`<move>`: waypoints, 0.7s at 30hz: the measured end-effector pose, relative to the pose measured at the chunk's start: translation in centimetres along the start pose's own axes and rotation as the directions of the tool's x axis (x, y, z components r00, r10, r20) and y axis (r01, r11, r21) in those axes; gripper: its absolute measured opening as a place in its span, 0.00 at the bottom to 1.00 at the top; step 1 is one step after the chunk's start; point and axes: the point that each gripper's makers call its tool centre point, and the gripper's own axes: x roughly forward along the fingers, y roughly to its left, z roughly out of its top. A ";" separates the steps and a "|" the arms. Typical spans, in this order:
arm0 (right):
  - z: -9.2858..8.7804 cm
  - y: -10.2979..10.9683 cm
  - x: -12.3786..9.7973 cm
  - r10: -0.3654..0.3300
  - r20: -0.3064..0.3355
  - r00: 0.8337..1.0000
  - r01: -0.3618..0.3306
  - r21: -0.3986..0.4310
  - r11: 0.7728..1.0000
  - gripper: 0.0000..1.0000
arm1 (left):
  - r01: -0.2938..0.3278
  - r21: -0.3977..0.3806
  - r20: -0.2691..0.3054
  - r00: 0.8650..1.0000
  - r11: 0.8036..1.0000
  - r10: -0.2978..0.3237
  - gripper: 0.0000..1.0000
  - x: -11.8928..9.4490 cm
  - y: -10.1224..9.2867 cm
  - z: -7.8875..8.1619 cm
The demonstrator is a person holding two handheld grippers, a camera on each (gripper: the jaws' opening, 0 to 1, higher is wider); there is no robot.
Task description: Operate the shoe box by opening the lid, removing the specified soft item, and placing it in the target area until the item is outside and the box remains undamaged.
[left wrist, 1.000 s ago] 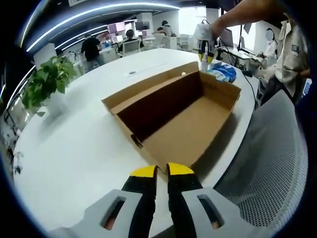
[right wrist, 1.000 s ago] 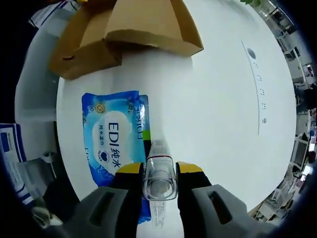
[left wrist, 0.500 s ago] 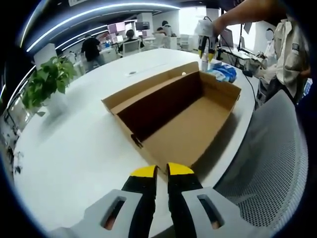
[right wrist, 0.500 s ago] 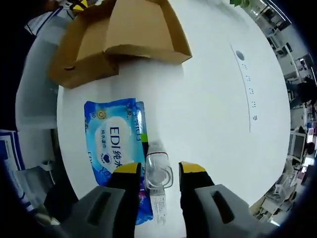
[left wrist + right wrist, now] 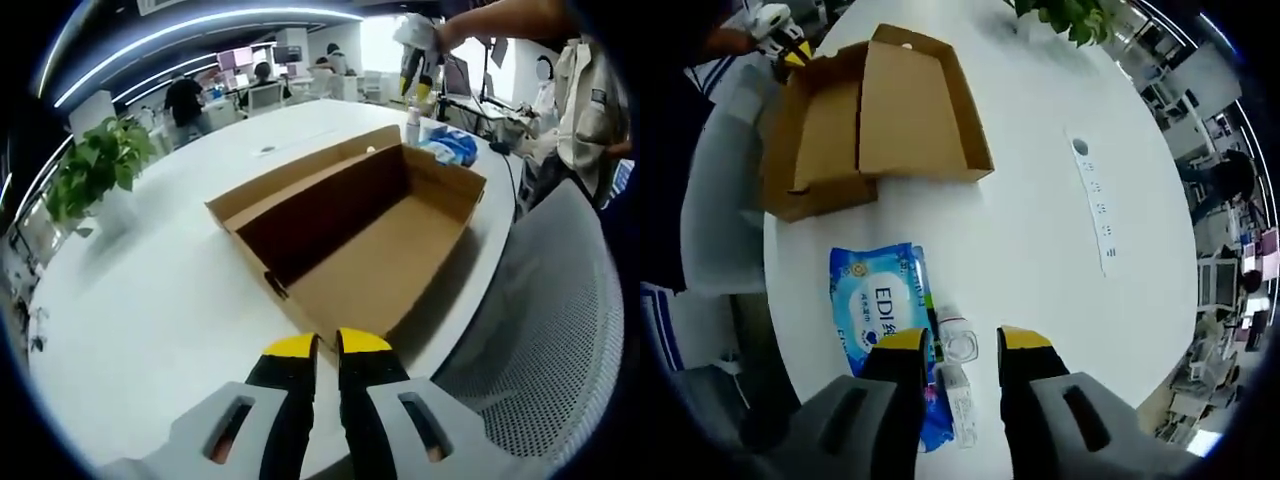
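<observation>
1. A second ago our right tool point(image 5: 952, 340) was clamped on the small clear bottle point(image 5: 959, 346); now its jaws stand apart and the bottle stands upright on the white worktop point(image 5: 1060, 250), free between the yellow tips. The view has widened, so we judge the right tool has lifted up and away from it.

2. In the left gripper view the right tool point(image 5: 420, 62) hangs above the bottle point(image 5: 412, 125), clear of it, at the far end of the shoe box point(image 5: 350, 225).

3. For the task, this reads as a completed put-down: the bottle is outside the box, beside the wipes pack point(image 5: 880, 320). The soft item, as we judge it, is that blue wipes pack, and it too lies outside the box on the worktop, just near the box's far end.

4. The pack looks flat, glossy and slightly wrinkled, with a printed label facing up; the bottle stands touching or just beside its right edge.

5. The shoe box point(image 5: 865, 115) lies open, lid flap folded back, its inside bare brown card, with no tear or crush that we can see.

6. Our left tool point(image 5: 328, 345) has not moved: its jaws sit nearly together, holding nothing, at the near end of the box.
</observation>
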 end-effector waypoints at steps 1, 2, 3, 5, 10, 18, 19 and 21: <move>0.2 0.3 -0.2 -0.001 0.010 1.000 0.001 0.011 1.000 0.25 | 0.002 -0.001 0.002 1.000 1.000 -0.002 0.04 0.0 0.0 0.0; 0.3 0.6 -0.6 -0.011 0.014 1.000 0.010 0.014 1.000 0.24 | 0.003 -0.001 0.003 1.000 1.000 -0.003 0.04 0.0 0.0 0.0; 0.4 0.8 -0.7 -0.018 0.020 1.000 0.017 0.015 1.000 0.23 | 0.003 0.002 0.005 1.000 1.000 -0.003 0.04 -0.1 -0.1 0.0; 0.5 1.4 -1.0 -0.036 0.026 0.999 0.035 0.029 0.999 0.20 | 0.003 0.008 0.005 1.000 1.000 -0.004 0.04 -0.1 -0.1 -0.1; 1.1 3.5 -1.2 -0.053 0.082 0.995 0.047 0.071 0.996 0.17 | 0.007 0.007 0.011 1.000 1.000 -0.007 0.04 0.0 -0.1 0.0; 2.5 7.0 -0.1 -0.117 0.172 0.978 0.076 0.230 0.970 0.07 | -0.016 -0.003 0.020 1.000 1.000 0.016 0.04 0.0 0.0 0.0; 2.8 7.7 0.1 -0.124 0.180 0.976 0.081 0.228 0.970 0.05 | -0.020 0.003 0.021 1.000 1.000 0.020 0.04 0.0 0.0 0.0; 3.2 8.7 0.6 -0.135 0.189 0.973 0.087 0.245 0.966 0.05 | -0.025 0.002 0.020 0.999 1.000 0.025 0.04 0.0 0.0 0.0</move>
